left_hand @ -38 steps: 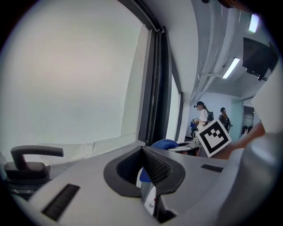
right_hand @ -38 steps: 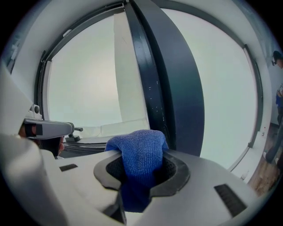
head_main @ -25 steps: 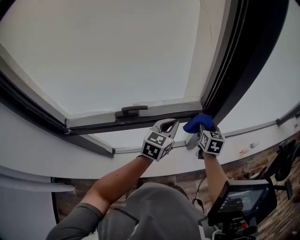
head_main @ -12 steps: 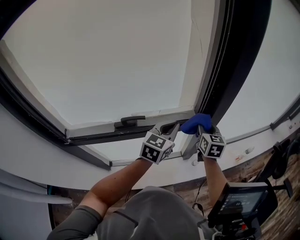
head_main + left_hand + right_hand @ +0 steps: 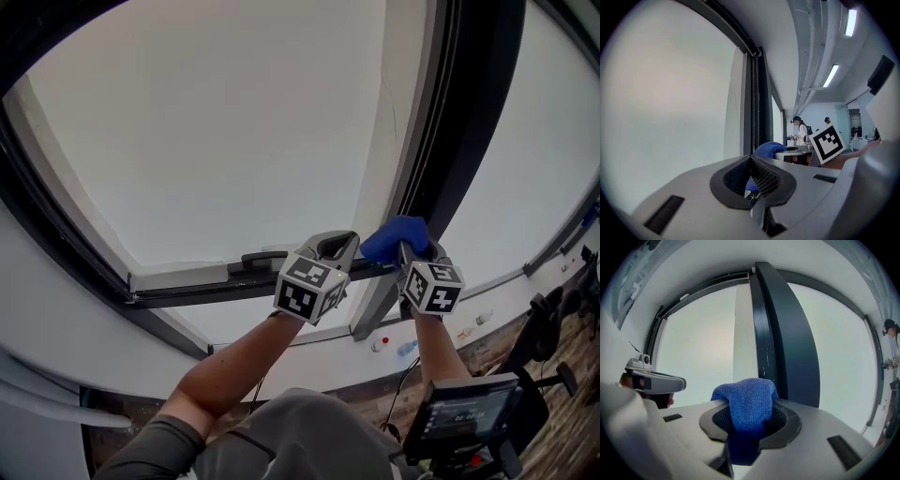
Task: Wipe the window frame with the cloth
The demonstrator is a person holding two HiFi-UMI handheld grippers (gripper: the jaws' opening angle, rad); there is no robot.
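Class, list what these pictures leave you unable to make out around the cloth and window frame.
- Head view: whether the blue cloth touches the dark frame; the cloth itself covers that spot.
- Head view: right end of the window handle, hidden behind the left gripper.
- Head view: small items on the sill, too small to name.

1. Your right gripper (image 5: pixel 411 249) has carried the blue cloth (image 5: pixel 394 237) up from under the sash corner onto the dark upright (image 5: pixel 459 141).
2. Your left gripper (image 5: pixel 336 246) has risen level with the window handle (image 5: pixel 265 259).
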